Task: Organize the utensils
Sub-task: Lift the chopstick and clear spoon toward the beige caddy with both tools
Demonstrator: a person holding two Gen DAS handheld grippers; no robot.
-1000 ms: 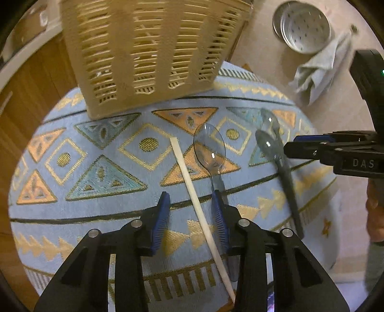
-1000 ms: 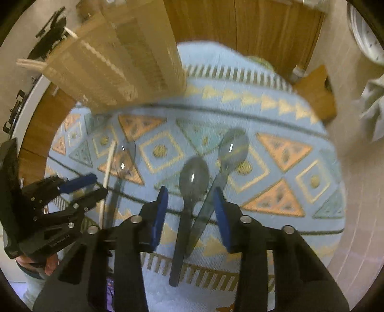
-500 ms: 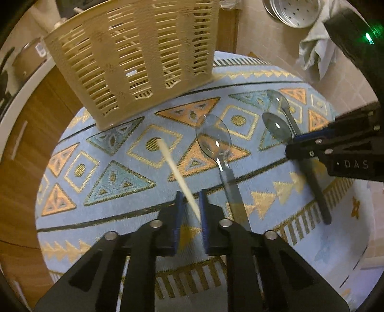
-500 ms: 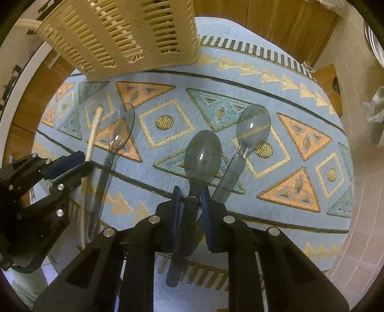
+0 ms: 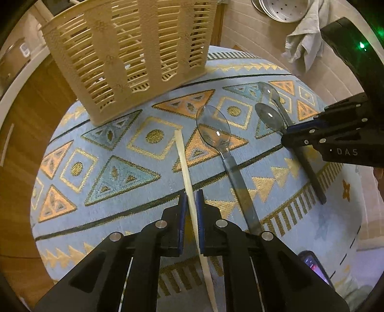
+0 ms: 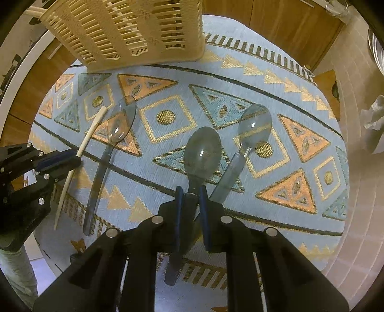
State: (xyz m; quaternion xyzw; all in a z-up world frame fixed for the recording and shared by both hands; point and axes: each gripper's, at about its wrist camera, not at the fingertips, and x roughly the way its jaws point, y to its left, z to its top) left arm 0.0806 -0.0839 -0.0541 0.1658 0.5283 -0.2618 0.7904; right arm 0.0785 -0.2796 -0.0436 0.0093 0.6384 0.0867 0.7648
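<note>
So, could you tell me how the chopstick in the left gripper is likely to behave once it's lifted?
The chopstick looks thin and straight, so probably stiff and light. The left gripper pinches it near mid-length, so it may pivot slightly. It looks smooth and tapered, so it could slip.

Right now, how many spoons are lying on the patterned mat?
3. One clear spoon lies beside the chopstick at left, a darker spoon sits mid-mat in the right tongs, and another clear spoon rests just right of it. The basket may hide more.

- The basket (image 5: pixel 124 60) runs off the top edge, its contents unclear through the slats.
- The steel pan (image 5: pixel 280 9) is cut off.
- The dark spoon (image 6: pixel 201 153) handle hides between the right gripper (image 6: pixel 190 192) fingers.
</note>
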